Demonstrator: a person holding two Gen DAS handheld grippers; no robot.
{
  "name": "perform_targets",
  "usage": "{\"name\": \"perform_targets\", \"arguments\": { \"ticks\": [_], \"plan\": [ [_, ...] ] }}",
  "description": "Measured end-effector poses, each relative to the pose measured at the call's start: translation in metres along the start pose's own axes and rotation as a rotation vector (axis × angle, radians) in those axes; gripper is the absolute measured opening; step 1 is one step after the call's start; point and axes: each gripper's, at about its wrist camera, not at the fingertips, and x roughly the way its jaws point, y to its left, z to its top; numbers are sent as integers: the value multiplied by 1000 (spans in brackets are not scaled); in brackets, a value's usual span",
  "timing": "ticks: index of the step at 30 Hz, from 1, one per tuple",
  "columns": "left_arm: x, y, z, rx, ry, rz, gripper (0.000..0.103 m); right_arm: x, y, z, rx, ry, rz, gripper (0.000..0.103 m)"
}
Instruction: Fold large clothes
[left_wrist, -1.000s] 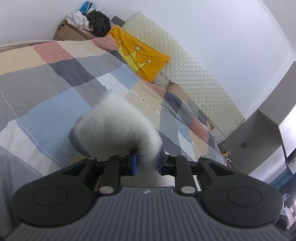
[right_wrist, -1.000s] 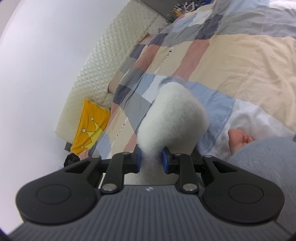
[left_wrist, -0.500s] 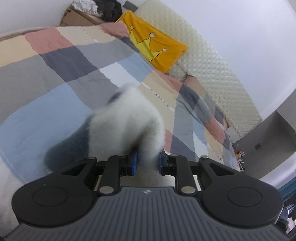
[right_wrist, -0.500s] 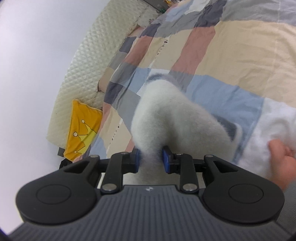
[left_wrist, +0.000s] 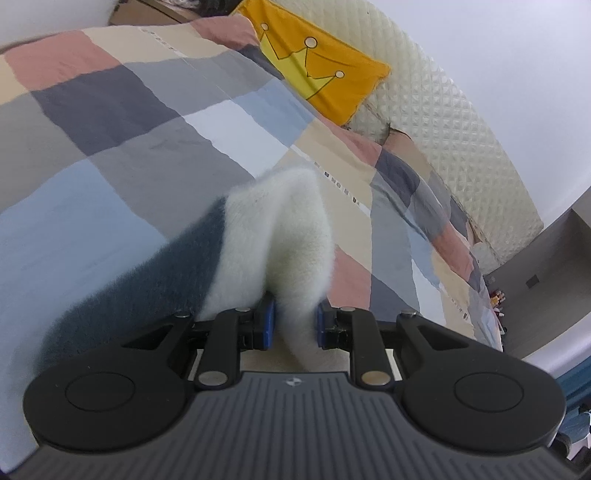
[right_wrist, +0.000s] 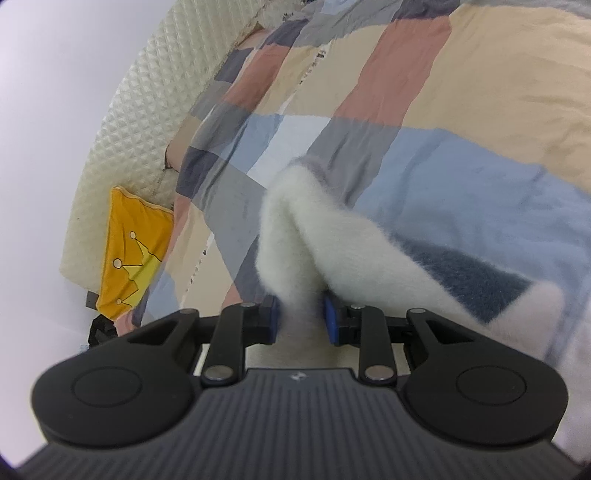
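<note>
fluffy white-and-grey garment (left_wrist: 291, 236) pinched by left gripper (left_wrist: 293, 325) and right gripper (right_wrist: 301, 319) above patchwork quilt (left_wrist: 110, 122).

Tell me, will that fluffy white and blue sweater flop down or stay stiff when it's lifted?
Probably floppy: the fluffy sweater bunches into soft folds where the left tool pinches it. It likely sags between grips, since it droops away from the right tool. Its fuzzy pile probably keeps it from slipping.

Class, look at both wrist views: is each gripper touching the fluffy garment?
Touching. In each wrist view, left gripper and right gripper pinch the fluffy garment between blue pads.
</note>
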Motion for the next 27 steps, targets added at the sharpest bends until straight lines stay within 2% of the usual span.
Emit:
{"name": "perform_targets", "arguments": {
  "ticks": [8, 16, 18, 19, 21, 22, 25, 27],
  "plan": [
    [32, 13, 1, -1, 0, -30, 25, 19, -6, -1, -55, 1, 33, 29],
    [21, 5, -2, 97, -7, -43, 27, 13, -6, 2, -65, 9, 56, 30],
    [18, 6, 0, 94, 1, -64, 37, 9, -6, 2, -78, 12, 69, 31],
    [14, 5, 0, 99, 4, -76, 49, 7, -6, 2, -78, 12, 74, 32],
    [6, -1, -1, 125, -3, -99, 62, 3, -5, 3, -83, 10, 92, 38],
    [1, -6, -3, 147, -7, -110, 66, 1, -4, 3, -92, 14, 105, 45],
    [-8, -21, -13, 208, -2, -158, 70, -2, 5, 0, -126, 45, 174, 75],
    [-10, -32, -21, 270, 3, -157, 70, -4, 13, -5, -171, 69, 204, 78]
  ]
}}
